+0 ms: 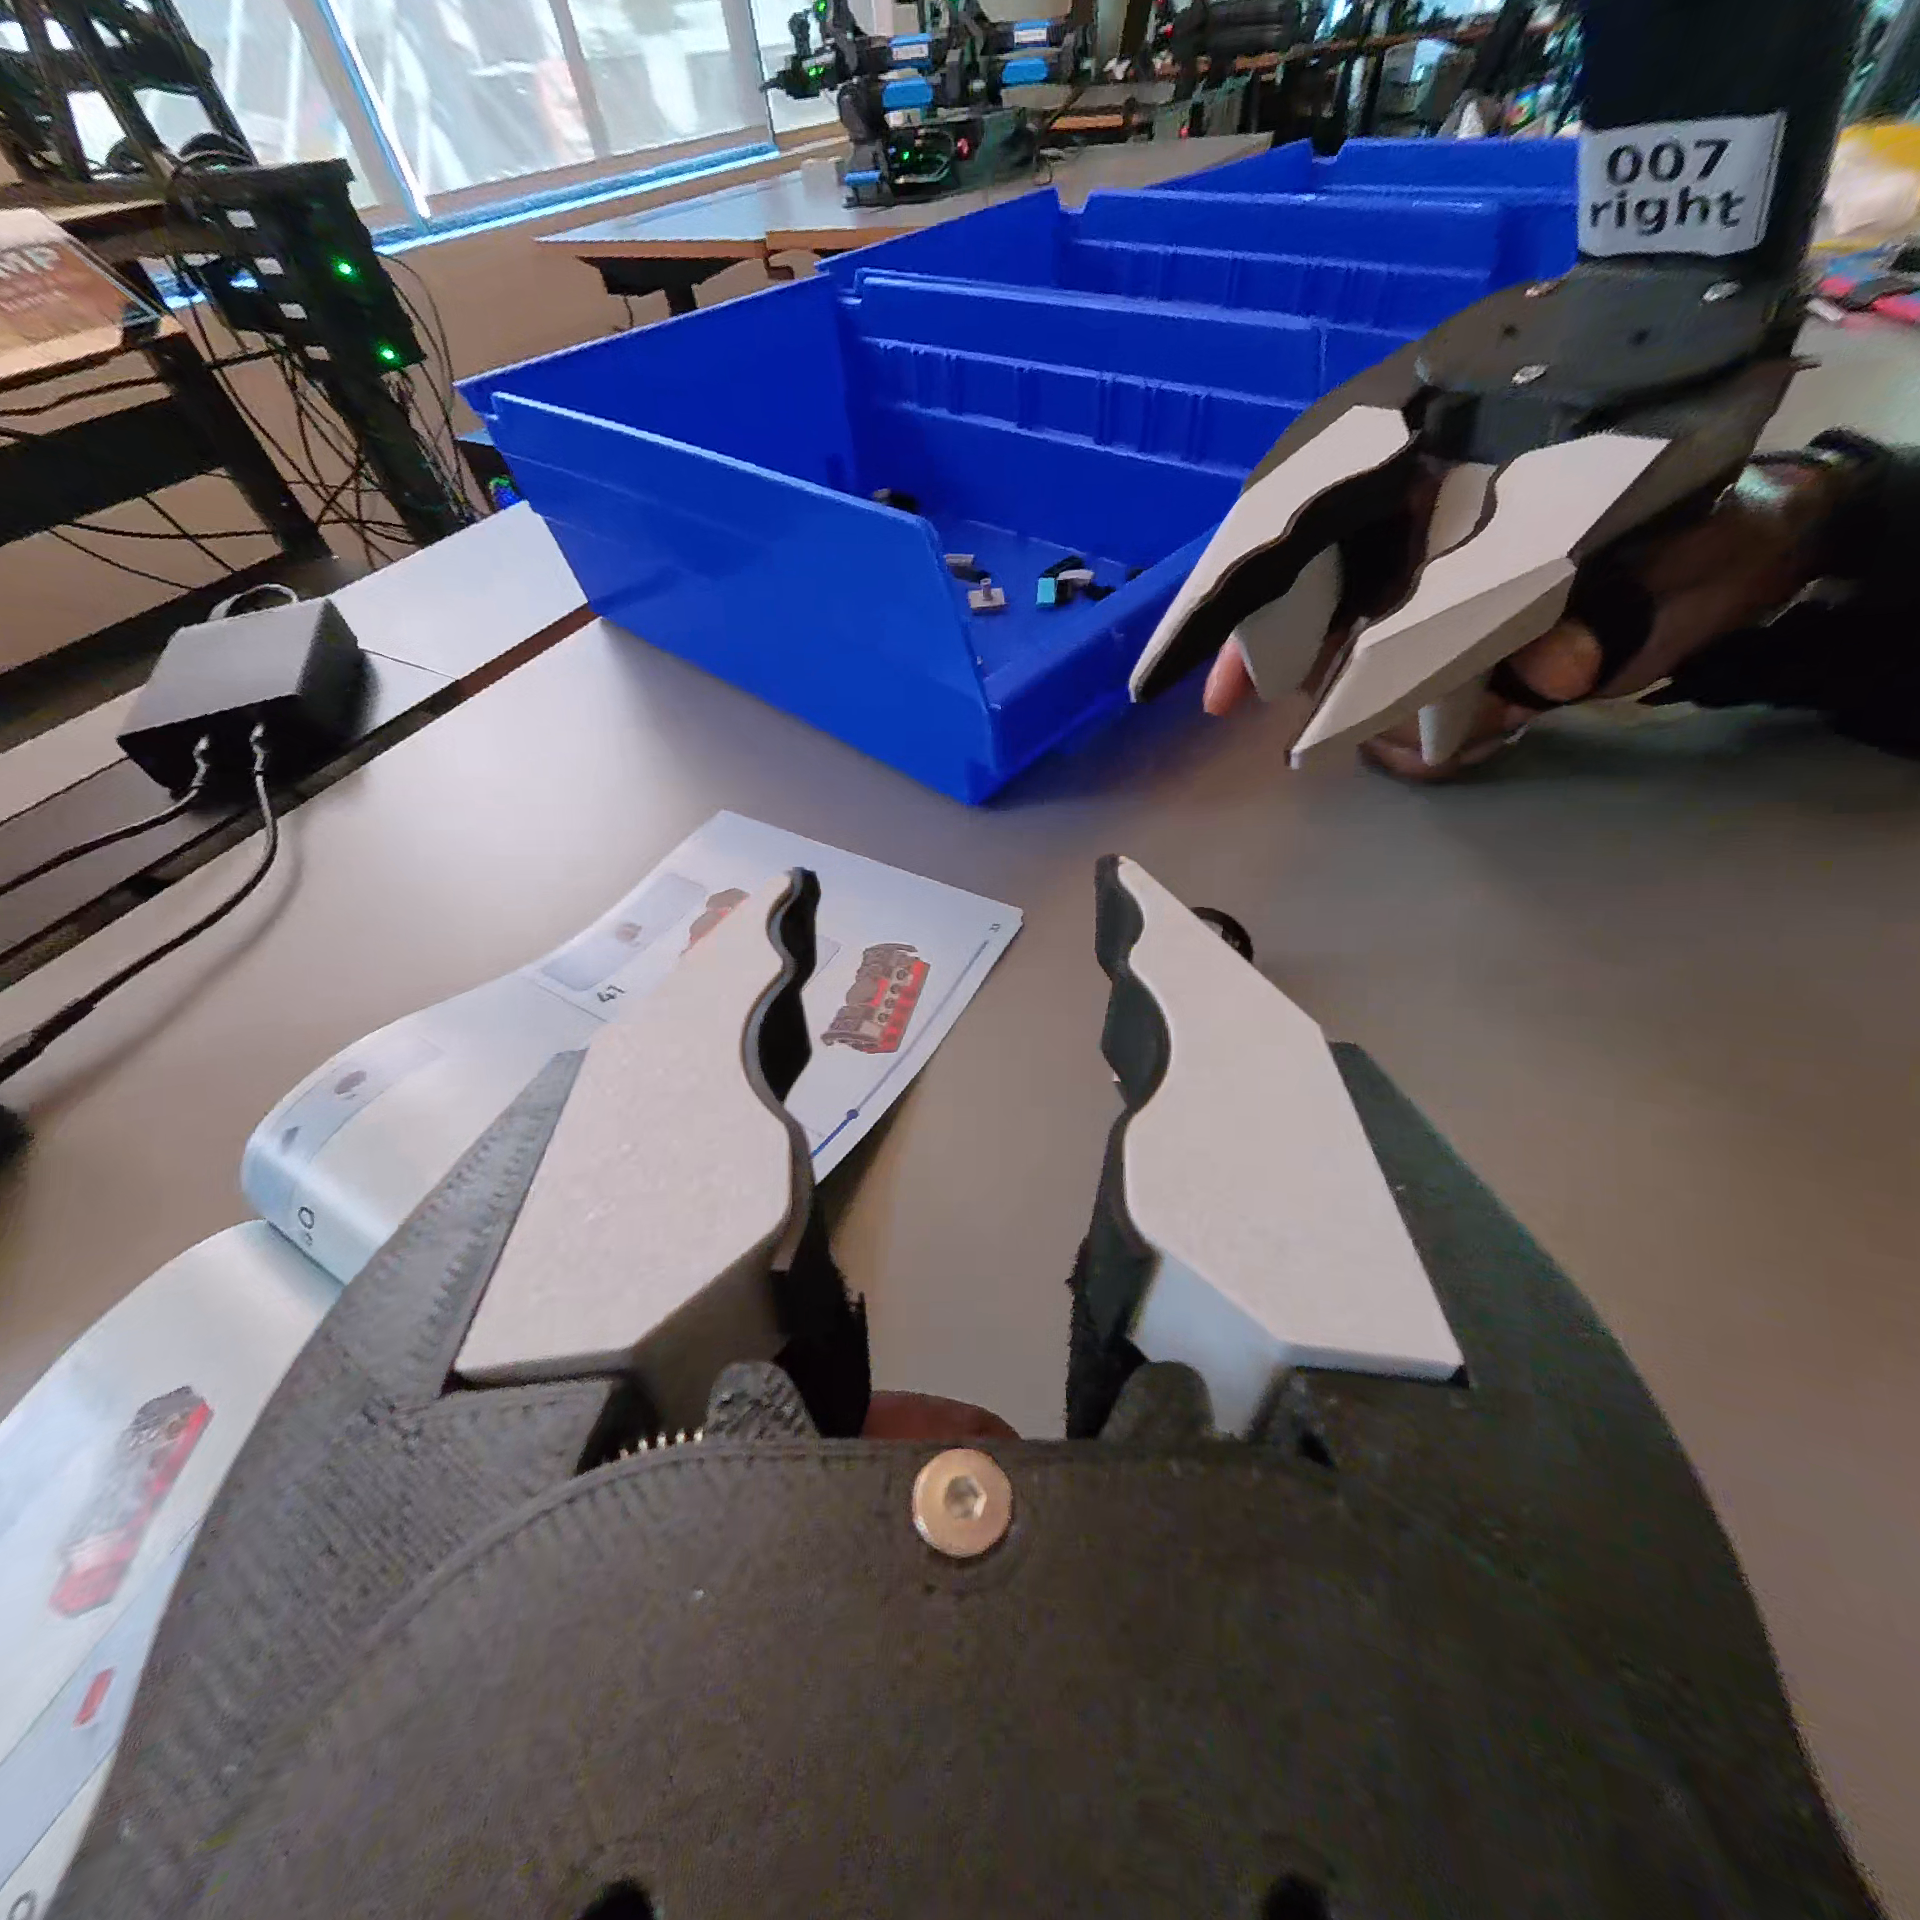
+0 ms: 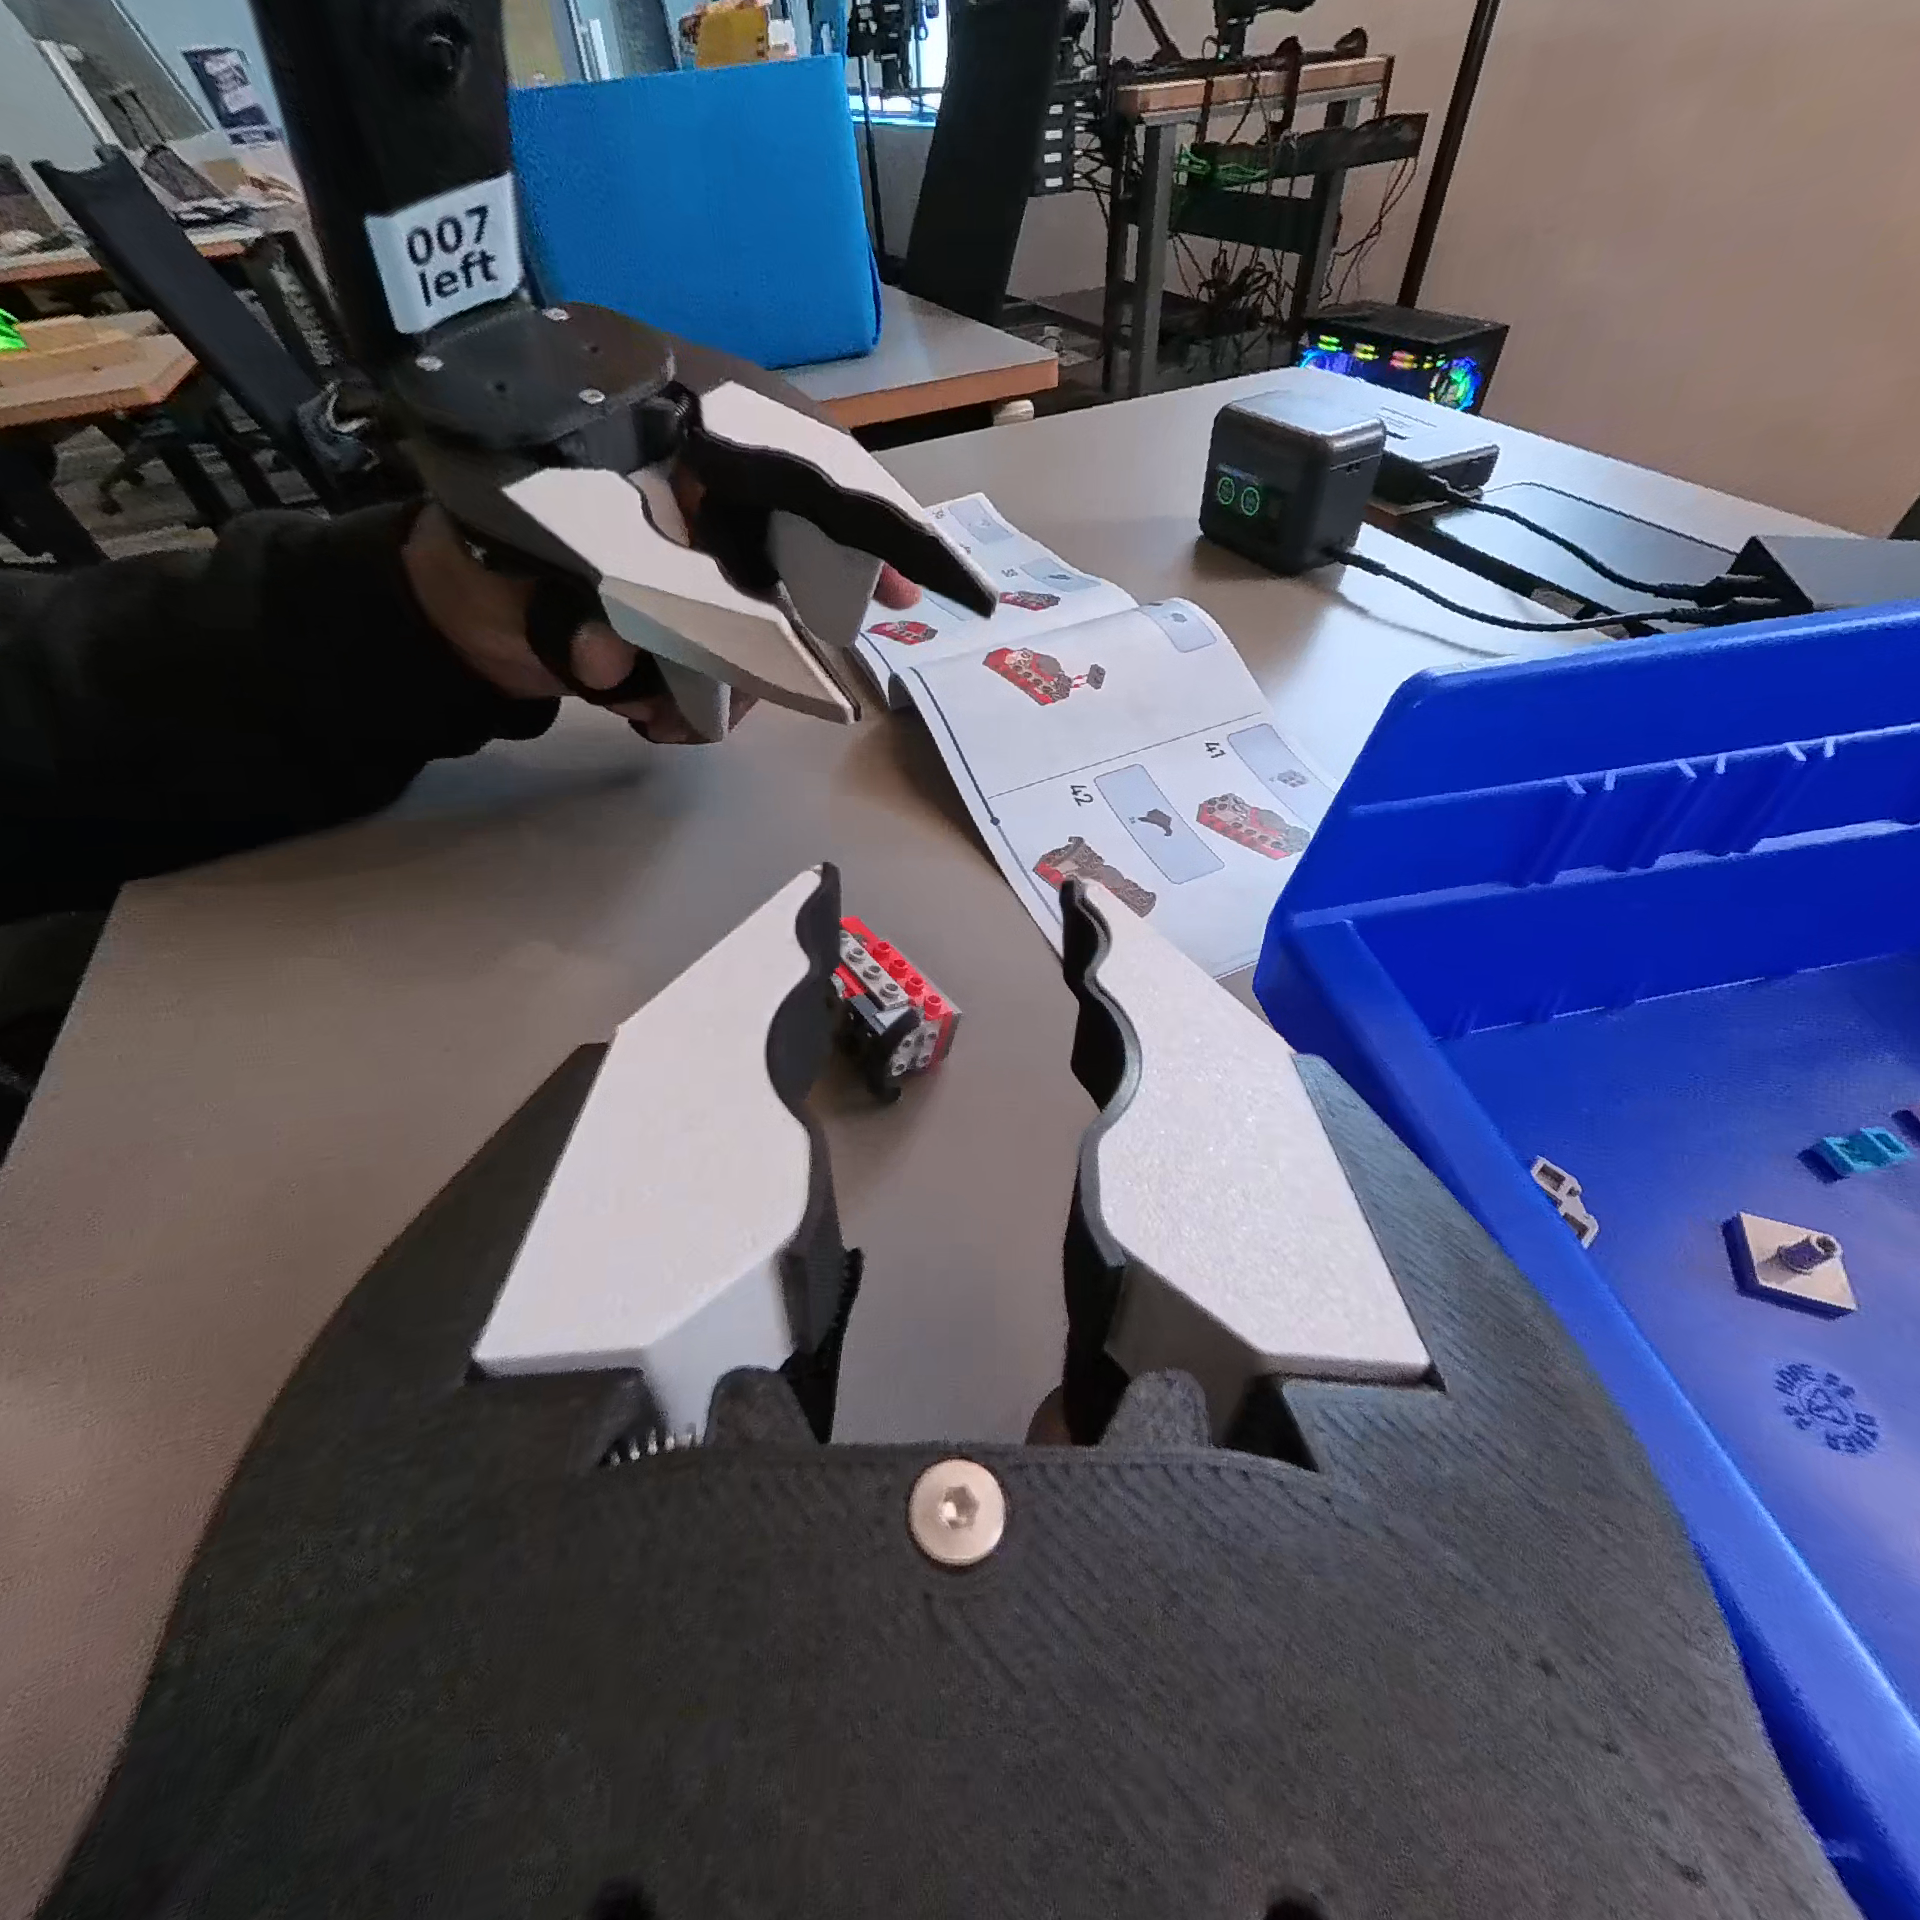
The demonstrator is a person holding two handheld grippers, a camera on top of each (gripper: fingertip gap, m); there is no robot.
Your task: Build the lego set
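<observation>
A small red, grey and black lego model (image 2: 894, 1013) lies on the grey table, between my right gripper's fingers and close to the left one, untouched. My right gripper (image 2: 951, 883) is open and empty above it; it also shows in the left wrist view (image 1: 1221, 722), in front of the bin. My left gripper (image 1: 954, 883) is open and empty, hovering over the open instruction booklet (image 1: 727, 987). In the right wrist view it (image 2: 920, 657) hangs above the booklet (image 2: 1091, 727). Loose pieces lie in the blue bin (image 2: 1351, 935): a teal piece (image 2: 1860, 1148) and a grey plate (image 2: 1787, 1262).
The blue bin (image 1: 727, 540) stands at the table's far side, with empty divided sections behind. A black box with cables (image 1: 249, 686) sits left of it, also seen in the right wrist view (image 2: 1288, 478). Desks, racks and equipment fill the background. The grey plate (image 2: 1787, 1262) lies some 15 centimeters from my right tips, 20 centimeters from my left tips.
</observation>
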